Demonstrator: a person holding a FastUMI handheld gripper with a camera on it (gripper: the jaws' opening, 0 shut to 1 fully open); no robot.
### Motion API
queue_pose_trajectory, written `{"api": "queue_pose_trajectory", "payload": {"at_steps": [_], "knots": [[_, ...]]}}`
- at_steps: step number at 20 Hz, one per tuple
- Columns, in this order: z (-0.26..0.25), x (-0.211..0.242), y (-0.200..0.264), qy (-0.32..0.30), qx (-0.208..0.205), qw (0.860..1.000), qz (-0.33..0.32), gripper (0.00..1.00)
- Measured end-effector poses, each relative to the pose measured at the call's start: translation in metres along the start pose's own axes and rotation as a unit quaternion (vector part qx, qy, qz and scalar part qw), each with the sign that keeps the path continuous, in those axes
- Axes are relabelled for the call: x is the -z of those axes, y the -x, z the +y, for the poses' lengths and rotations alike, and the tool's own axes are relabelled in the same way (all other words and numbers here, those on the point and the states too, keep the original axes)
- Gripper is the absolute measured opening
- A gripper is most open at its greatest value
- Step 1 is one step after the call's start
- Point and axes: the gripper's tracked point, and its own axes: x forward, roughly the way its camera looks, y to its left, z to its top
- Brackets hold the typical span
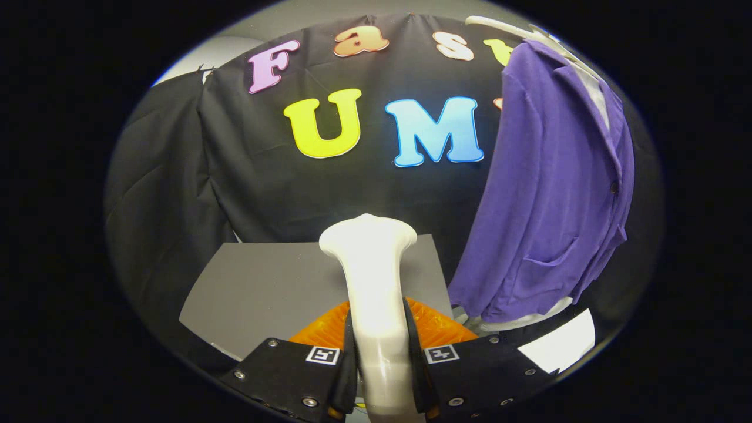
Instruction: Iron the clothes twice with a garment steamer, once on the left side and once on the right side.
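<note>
Firmly, the hand-held gripper (379, 346) clamps both fingers on one white garment steamer (371, 276), beside one purple jacket (552, 194).

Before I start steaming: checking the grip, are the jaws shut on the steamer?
Shut: both fingers press the white steamer handle's sides, no gap.

Black cloth wall (176, 194) hangs creased behind a grey table (264, 288); pale grey ceiling above

Open space between steamer head (369, 238) and jacket (552, 188)
</note>
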Motion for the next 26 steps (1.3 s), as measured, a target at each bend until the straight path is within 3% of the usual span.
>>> {"api": "queue_pose_trajectory", "payload": {"at_steps": [4,13,26], "knots": [[-0.024,0.0,0.048,0.024,-0.007,0.999,-0.035,0.38],[-0.099,-0.029,0.114,0.028,0.07,0.994,-0.081,0.38],[-0.163,-0.104,0.134,0.012,0.128,0.979,-0.155,0.38]]}}
